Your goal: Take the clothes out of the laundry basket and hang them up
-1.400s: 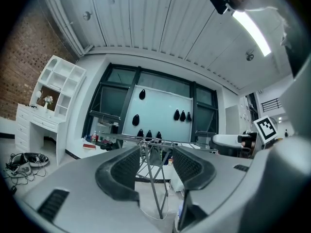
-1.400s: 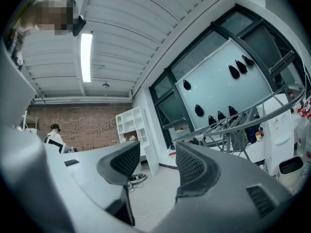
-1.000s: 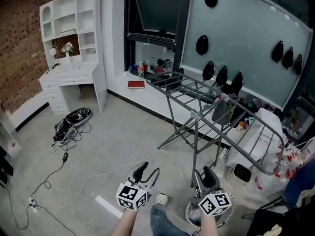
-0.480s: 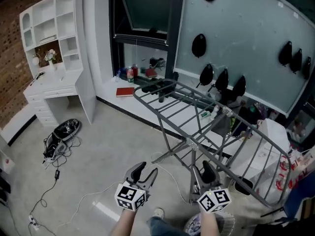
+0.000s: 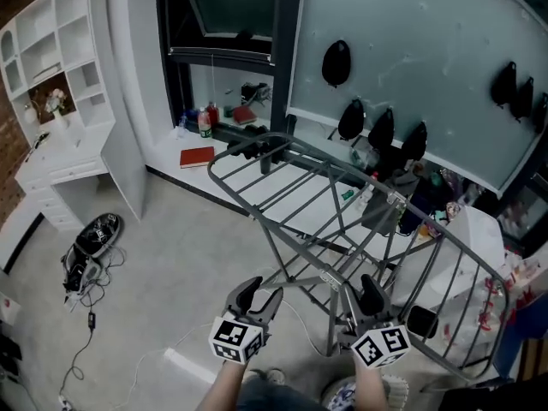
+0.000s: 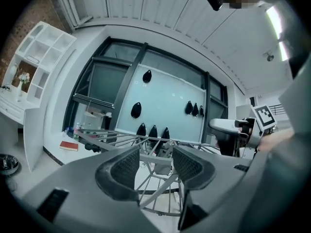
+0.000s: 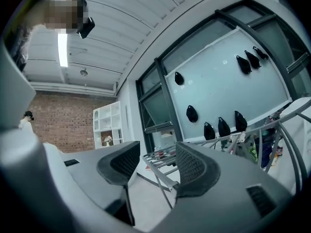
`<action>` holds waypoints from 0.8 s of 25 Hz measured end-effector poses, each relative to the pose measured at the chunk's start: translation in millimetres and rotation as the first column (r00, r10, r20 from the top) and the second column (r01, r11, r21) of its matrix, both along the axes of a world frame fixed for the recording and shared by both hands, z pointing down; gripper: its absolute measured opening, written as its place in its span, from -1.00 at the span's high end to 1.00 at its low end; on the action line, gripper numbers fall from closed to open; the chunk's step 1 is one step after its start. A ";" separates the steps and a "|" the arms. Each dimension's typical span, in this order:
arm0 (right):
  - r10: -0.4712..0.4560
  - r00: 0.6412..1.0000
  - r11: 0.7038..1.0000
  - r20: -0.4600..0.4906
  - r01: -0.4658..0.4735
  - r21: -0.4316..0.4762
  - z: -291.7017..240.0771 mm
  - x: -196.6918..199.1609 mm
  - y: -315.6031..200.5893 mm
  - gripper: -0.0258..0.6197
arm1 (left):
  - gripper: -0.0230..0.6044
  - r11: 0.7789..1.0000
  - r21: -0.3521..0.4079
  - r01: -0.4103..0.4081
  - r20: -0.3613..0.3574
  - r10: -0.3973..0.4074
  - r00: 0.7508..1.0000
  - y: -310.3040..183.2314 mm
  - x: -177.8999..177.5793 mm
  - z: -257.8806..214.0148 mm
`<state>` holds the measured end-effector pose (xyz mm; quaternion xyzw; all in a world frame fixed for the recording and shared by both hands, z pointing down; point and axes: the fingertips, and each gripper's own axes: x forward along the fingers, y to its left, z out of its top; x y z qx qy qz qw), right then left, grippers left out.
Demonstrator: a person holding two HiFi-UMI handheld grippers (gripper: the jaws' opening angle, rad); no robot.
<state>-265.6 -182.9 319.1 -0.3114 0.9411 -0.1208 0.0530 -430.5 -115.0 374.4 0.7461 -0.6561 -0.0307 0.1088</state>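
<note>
Left gripper (image 5: 259,291): jaws apart, nothing between the pads; in the left gripper view only the rack's bars show through the gap. Right gripper (image 5: 360,294): also spread and empty. Both point toward 12 o'clock, at the drying rack (image 5: 325,197). Its grey frame has its long axis running from 10 o'clock to 4 o'clock across the head view, and no clothes hang on the bars that show.

The laundry basket (image 5: 392,390) is only a pale ribbed rim at the bottom edge, at 6 o'clock from the right gripper. The blue-and-white patch beside it is probably laundry, though too little shows.

So the clothes lie below and behind the jaws, opposite to where they point. The right hand is nearer and would need to tip down toward 6 o'clock first
</note>
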 end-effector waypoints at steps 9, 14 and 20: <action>0.167 0.986 0.986 0.022 -0.168 0.017 -7.3 9.2 -13.3 0.26 | 0.26 0.984 0.024 -0.179 0.049 0.178 0.983 -52.3 11.6 -17.6; 0.287 0.957 0.957 0.035 -0.288 0.022 -9.8 48.5 -9.4 0.26 | 0.25 0.952 0.028 -0.306 0.071 0.304 0.950 -67.4 50.8 -20.1; 0.467 0.883 0.884 0.033 -0.468 0.018 -11.4 128.1 10.5 0.26 | 0.25 0.882 0.033 -0.471 0.064 0.468 0.881 -81.1 126.8 -22.1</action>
